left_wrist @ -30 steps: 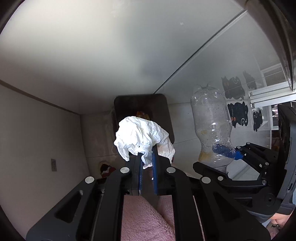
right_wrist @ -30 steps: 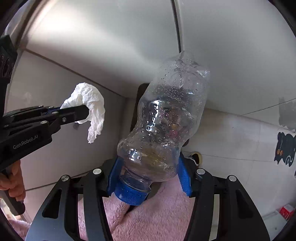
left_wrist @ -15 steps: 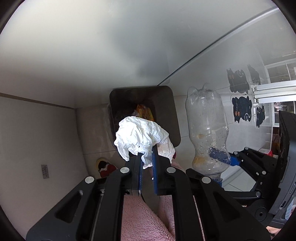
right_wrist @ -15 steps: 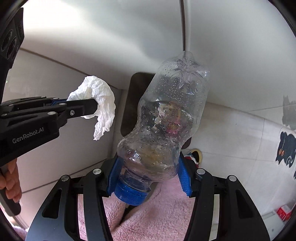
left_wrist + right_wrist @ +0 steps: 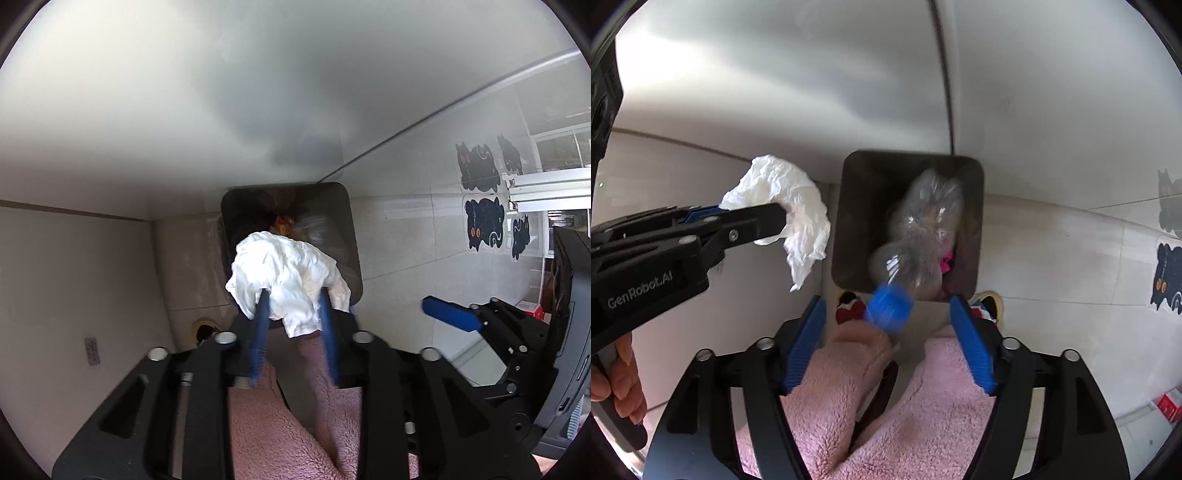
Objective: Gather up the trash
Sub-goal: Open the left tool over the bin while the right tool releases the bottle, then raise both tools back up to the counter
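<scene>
A dark square trash bin stands on the tiled floor against the wall. My right gripper is open above it; the clear plastic bottle with a blue cap is loose and blurred, dropping into the bin. My left gripper has its blurred blue fingers spread, with the crumpled white tissue still between them over the bin's near edge. In the right wrist view the tissue hangs at the left gripper's tip, left of the bin.
Pink fuzzy slippers stand below the grippers. Other trash lies in the bin. Black cat stickers are on the floor tiles at right. A white wall backs the bin.
My right gripper has opened and the bottle has left it, falling toward the bin. My left gripper's fingers have spread apart around the tissue. Both grippers have moved closer over the bin.
</scene>
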`<action>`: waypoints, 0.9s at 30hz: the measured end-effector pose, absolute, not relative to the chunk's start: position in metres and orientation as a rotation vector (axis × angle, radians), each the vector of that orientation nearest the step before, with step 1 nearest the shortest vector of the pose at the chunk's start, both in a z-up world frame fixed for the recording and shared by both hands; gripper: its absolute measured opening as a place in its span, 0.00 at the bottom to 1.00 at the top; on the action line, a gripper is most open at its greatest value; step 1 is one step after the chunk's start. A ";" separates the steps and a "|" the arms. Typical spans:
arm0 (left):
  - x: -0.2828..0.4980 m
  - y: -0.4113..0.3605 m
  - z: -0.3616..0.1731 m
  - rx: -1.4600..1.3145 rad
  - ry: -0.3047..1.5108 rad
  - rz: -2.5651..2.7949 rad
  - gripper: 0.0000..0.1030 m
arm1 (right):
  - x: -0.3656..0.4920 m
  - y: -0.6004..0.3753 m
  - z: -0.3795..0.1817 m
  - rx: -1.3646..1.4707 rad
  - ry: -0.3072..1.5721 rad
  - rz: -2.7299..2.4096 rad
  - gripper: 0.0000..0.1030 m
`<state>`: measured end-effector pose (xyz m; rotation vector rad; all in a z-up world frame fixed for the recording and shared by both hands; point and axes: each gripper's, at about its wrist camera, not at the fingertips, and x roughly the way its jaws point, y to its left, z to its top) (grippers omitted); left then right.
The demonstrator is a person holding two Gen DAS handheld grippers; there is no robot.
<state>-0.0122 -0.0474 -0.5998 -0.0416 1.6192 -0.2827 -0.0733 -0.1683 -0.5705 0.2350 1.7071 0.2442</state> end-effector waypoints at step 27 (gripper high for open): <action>-0.033 -0.020 -0.450 -0.049 1.410 -0.280 0.69 | -0.073 -0.205 -0.432 0.207 1.531 0.182 0.83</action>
